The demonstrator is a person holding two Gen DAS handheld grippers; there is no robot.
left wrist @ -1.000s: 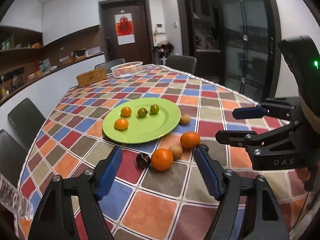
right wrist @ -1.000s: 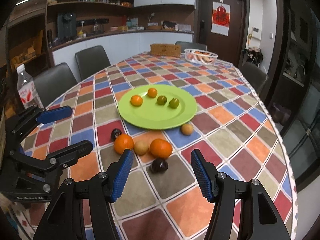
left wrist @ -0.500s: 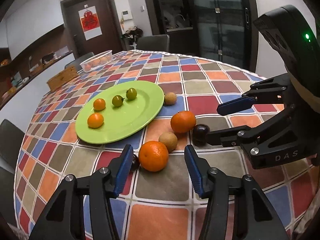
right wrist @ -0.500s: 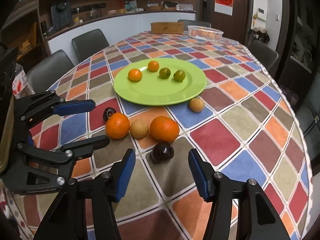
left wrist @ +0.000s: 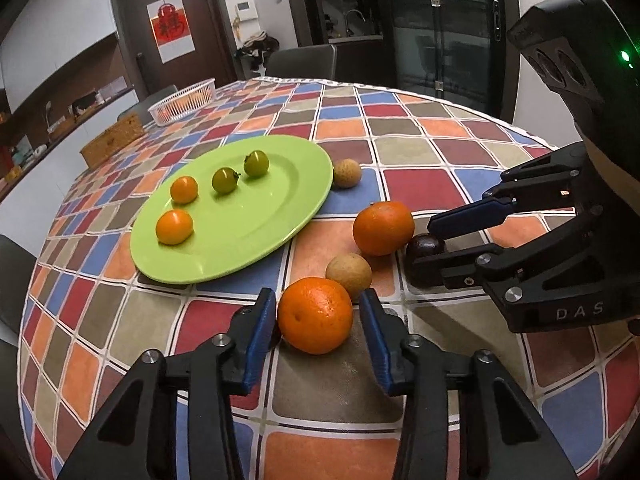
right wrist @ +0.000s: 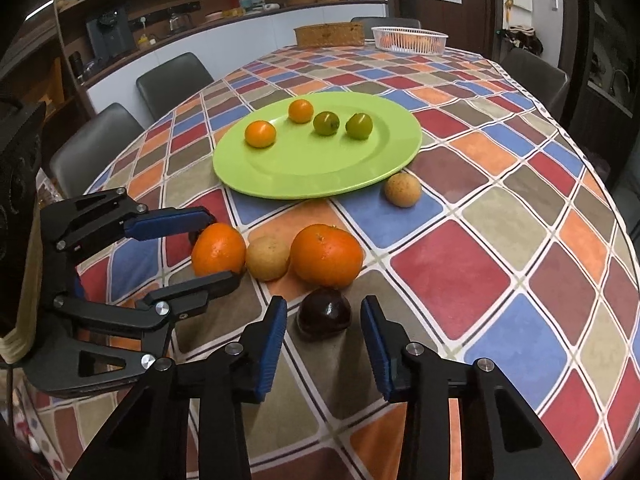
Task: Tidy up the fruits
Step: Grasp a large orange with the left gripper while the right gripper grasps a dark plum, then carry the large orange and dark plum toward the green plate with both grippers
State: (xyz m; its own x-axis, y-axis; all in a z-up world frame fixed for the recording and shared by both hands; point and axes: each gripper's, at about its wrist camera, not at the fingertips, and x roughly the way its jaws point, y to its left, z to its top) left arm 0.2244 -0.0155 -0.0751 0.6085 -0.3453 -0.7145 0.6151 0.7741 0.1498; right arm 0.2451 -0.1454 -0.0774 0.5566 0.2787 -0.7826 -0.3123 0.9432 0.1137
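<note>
A green plate holds two small orange and two small green fruits. Beside it lie two oranges, two tan fruits and a dark purple fruit. My left gripper is open around the near orange, fingers on either side, apart from it; it also shows in the right wrist view. My right gripper is open around the dark purple fruit. The second orange and a tan fruit lie between. Another tan fruit sits by the plate's rim.
A checkered cloth covers the round table. A white basket with fruit and a wicker box stand at the far side. Dark chairs ring the table.
Both grippers have come forward and down to the table. The left now straddles the near orange, and the right straddles the dark purple fruit. No fruit has moved.
</note>
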